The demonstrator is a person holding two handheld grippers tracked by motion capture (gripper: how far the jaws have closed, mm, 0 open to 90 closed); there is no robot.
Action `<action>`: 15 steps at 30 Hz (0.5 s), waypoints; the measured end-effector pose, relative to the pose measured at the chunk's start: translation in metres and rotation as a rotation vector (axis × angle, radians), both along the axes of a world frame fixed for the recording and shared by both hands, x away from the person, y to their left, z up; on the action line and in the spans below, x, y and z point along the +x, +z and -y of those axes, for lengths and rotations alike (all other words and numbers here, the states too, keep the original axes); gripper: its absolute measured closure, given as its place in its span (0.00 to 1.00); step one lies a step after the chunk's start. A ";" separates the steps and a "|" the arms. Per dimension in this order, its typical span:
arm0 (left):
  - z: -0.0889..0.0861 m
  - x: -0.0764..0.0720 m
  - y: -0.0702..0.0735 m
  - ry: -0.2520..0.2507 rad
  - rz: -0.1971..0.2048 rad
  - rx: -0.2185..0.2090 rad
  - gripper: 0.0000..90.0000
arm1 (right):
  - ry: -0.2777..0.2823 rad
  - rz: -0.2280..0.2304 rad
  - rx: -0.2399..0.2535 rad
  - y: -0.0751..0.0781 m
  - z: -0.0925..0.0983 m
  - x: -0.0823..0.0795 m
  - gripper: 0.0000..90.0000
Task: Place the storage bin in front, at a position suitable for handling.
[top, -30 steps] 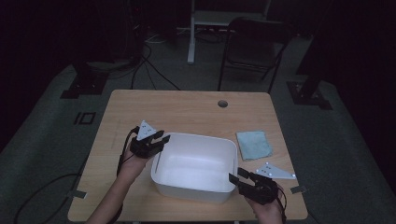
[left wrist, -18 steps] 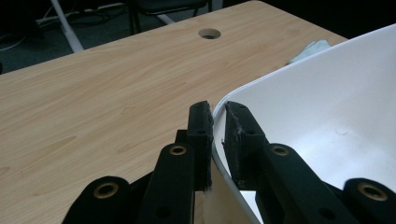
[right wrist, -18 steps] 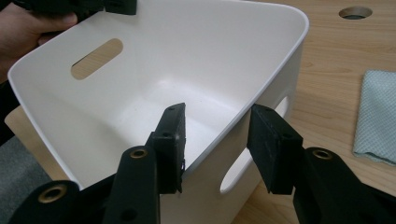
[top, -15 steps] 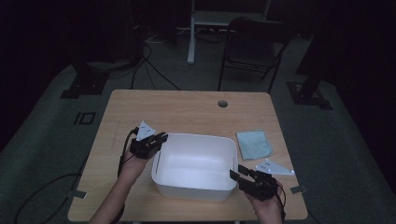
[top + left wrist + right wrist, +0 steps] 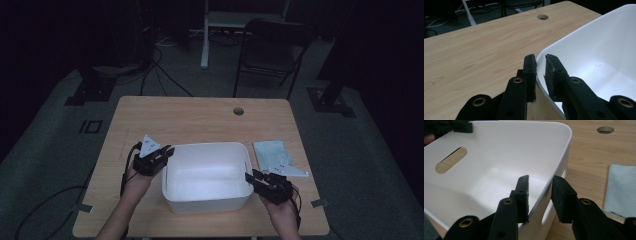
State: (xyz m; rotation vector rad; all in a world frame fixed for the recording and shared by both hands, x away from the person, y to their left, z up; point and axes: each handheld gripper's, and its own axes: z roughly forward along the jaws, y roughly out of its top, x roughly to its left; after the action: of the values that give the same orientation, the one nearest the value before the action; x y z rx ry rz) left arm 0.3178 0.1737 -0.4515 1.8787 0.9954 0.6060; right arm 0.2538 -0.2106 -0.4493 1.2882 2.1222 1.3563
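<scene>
White bin (image 5: 207,175): open-topped plastic tub, standing upright near the front middle of the wooden table (image 5: 200,117); nothing seen inside it.
Left gripper (image 5: 540,73): jaws straddle the bin's rim at its left wall, one pad outside and one inside; the outer pad lies against the wall, while a narrow gap shows between the inner pad and the rim, so a firm pinch cannot be confirmed.
Right gripper (image 5: 540,195): jaws spread either side of the bin's right wall, one inside and one outside, with clear gaps to the plastic on both sides; not clamped.
Handle slots: the right gripper view shows one oval cut-out (image 5: 451,160) in the far wall and another just below the rim between that gripper's jaws.
Left hand (image 5: 136,181): holds its gripper at the bin's left edge; grey three-cornered plate on top, cable trailing back toward the forearm.
Right hand (image 5: 280,210): holds its gripper at the bin's right front corner.
Cloth (image 5: 272,155): pale blue-green, lying flat on the table just right of the bin, apart from it.
Table hole (image 5: 238,111): round opening near the far edge, behind the bin.
Surroundings: dark room; a chair (image 5: 272,50) stands beyond the table.
</scene>
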 end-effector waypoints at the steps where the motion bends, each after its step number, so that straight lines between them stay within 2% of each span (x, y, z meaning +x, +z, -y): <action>1: -0.001 -0.002 -0.001 0.009 0.002 -0.008 0.87 | -0.006 -0.004 0.002 0.000 0.000 0.002 0.76; 3: -0.001 -0.002 -0.001 0.009 0.002 -0.008 0.87 | -0.010 -0.005 0.001 0.001 0.000 0.005 0.76; 4: 0.000 -0.005 -0.001 0.025 0.004 -0.003 0.87 | -0.010 -0.005 0.001 0.001 0.000 0.005 0.77; 6: 0.000 -0.008 -0.001 0.032 0.009 -0.003 0.86 | -0.025 0.000 -0.014 0.001 -0.002 0.015 0.81; 11: 0.000 -0.013 -0.002 0.049 0.014 -0.012 0.84 | -0.043 0.000 -0.018 0.002 -0.002 0.025 0.84; 15: 0.002 -0.021 -0.006 0.071 0.047 -0.006 0.83 | -0.070 0.006 -0.031 0.002 -0.005 0.035 0.88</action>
State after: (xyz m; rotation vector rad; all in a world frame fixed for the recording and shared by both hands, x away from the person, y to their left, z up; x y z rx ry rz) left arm 0.2972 0.1717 -0.4575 1.8217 1.0352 0.6853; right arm 0.2884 -0.2057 -0.4469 1.3311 2.0656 1.2919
